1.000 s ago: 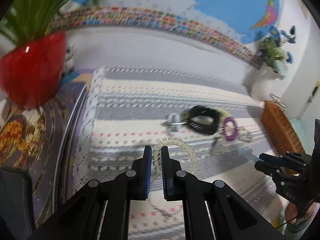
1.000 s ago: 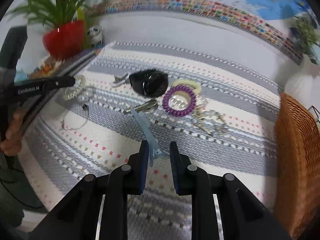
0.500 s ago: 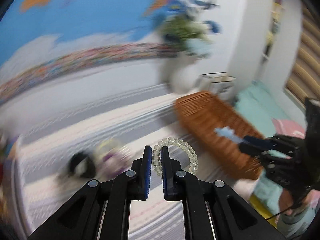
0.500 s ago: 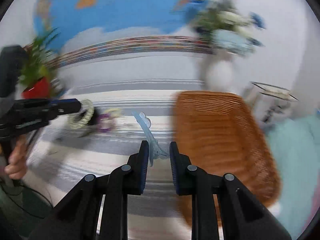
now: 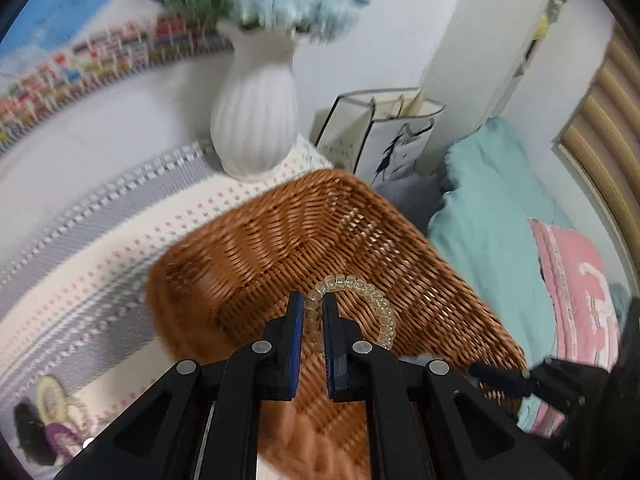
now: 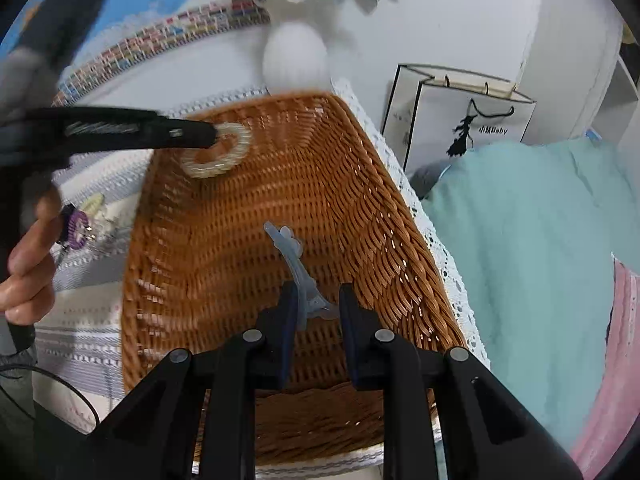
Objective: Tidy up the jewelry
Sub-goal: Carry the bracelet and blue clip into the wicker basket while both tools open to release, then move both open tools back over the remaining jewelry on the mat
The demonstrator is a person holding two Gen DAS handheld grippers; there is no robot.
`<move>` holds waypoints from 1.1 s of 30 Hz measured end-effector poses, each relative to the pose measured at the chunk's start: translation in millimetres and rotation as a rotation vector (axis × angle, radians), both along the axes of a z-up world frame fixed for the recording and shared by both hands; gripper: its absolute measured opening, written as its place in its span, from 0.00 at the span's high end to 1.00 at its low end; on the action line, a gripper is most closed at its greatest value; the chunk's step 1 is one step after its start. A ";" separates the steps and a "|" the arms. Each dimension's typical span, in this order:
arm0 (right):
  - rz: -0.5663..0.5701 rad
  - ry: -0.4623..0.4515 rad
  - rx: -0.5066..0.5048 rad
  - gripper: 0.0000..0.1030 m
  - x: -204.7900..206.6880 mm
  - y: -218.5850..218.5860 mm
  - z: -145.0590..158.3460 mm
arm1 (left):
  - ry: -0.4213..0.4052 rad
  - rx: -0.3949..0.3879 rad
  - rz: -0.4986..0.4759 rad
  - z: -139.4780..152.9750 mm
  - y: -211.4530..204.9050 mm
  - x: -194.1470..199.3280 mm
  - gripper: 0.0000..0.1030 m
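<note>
Left hand-held gripper (image 5: 311, 307) clamped on clear coil bracelet (image 5: 362, 300), loop hanging to its right, over wicker basket (image 5: 280, 236). White vase (image 5: 254, 120) beyond basket; right hand-held gripper (image 5: 478, 369) at lower right

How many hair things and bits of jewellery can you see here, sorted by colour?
Clear: 1, coil hair tie
Pale blue: 1, hair clip
Purple: 1, coil hair tie
Yellow: 1, coil hair tie
Black: 1, blurred item
Total: 5
</note>
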State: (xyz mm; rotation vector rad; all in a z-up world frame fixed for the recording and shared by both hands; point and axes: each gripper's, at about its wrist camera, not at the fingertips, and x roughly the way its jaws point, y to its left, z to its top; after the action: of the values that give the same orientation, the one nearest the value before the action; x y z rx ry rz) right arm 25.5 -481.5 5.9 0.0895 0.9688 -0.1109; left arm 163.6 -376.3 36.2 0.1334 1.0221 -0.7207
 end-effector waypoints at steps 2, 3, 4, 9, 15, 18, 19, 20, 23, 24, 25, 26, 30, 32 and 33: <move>0.006 0.020 0.000 0.78 2.3 -0.9 -4.8 | 0.019 0.023 0.000 -9.2 -5.4 5.0 0.91; 0.007 0.031 0.000 0.78 4.2 -2.0 -7.4 | 0.028 0.043 0.002 -13.8 -8.6 7.7 0.91; 0.004 0.038 -0.002 0.78 5.3 -2.3 -9.0 | 0.035 0.057 0.006 -17.5 -9.7 9.8 0.91; -0.005 0.054 0.029 0.77 7.6 -5.8 -14.8 | 0.029 0.047 -0.009 -24.2 -14.0 18.0 0.88; -0.005 0.031 0.063 0.68 0.8 -2.6 -8.2 | -0.006 -0.020 -0.037 -8.4 7.5 5.5 0.52; -0.002 0.005 0.068 0.67 -6.2 4.6 0.1 | -0.012 -0.065 -0.041 7.4 30.0 -8.5 0.52; -0.001 -0.002 0.069 0.67 -7.1 6.1 2.5 | -0.013 -0.075 -0.039 11.6 37.7 -11.9 0.52; 0.003 -0.016 0.072 0.67 -10.4 10.6 6.8 | -0.018 -0.090 -0.036 17.6 49.8 -17.2 0.52; 0.028 -0.052 0.096 0.67 -19.7 26.7 19.5 | -0.059 -0.121 0.000 36.5 93.0 -32.9 0.52; 0.042 -0.067 0.101 0.67 -21.0 31.4 23.4 | -0.074 -0.124 0.021 41.4 109.3 -37.2 0.52; 0.053 -0.078 0.101 0.67 -22.5 35.8 27.1 | -0.091 -0.129 0.056 47.4 132.5 -42.9 0.52; 0.071 -0.100 0.095 0.67 -25.8 45.9 32.9 | -0.099 -0.137 0.076 51.1 148.2 -46.0 0.52; 0.132 -0.149 0.097 0.67 -28.8 78.7 47.9 | -0.148 -0.171 0.196 66.2 228.1 -61.1 0.52; 0.164 -0.161 0.112 0.67 -28.5 95.6 52.0 | -0.174 -0.178 0.254 70.5 264.7 -68.5 0.52; 0.180 -0.163 0.114 0.67 -28.3 104.7 53.6 | -0.186 -0.181 0.282 71.0 282.0 -71.0 0.52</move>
State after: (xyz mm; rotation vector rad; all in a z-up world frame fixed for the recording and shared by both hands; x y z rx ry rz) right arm -2.8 -376.8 59.5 0.1142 0.8155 0.1158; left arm 92.6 -94.3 107.2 -0.0986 0.7743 -0.5289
